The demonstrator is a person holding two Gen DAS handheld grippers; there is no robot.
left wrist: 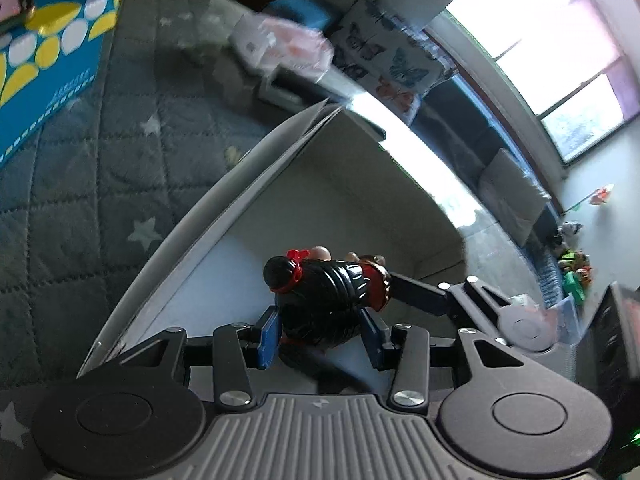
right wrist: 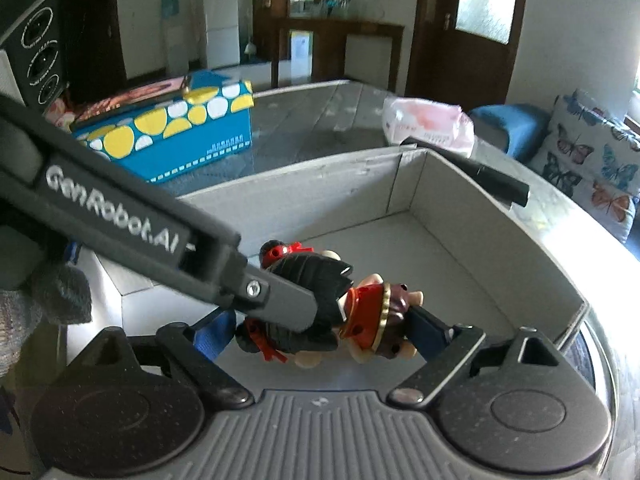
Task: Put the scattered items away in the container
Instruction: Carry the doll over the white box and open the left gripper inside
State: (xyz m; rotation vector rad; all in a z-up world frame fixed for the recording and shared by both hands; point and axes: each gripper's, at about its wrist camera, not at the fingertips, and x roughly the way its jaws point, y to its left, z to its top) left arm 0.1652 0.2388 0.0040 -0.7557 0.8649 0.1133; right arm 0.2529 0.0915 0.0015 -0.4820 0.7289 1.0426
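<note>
A toy figure (left wrist: 320,296) with black ribbed hair, red ties and a red and gold dress is held above the floor of an open grey cardboard box (left wrist: 208,216). My left gripper (left wrist: 320,334) is shut on the figure's black hair, blue pads on both sides. In the right wrist view the figure (right wrist: 332,308) lies sideways over the box (right wrist: 460,248). My right gripper (right wrist: 320,328) is shut on the same figure, its right pad against the feet end. The left gripper's finger (right wrist: 276,300) crosses in front and hides part of the hair.
The box sits on a grey quilted cloth with stars (left wrist: 100,184). A blue and yellow spotted carton (right wrist: 172,136) stands behind the box, a pink wipes pack (right wrist: 428,120) and a black marker (right wrist: 496,184) by its far rim. A butterfly cushion (right wrist: 592,160) is at right.
</note>
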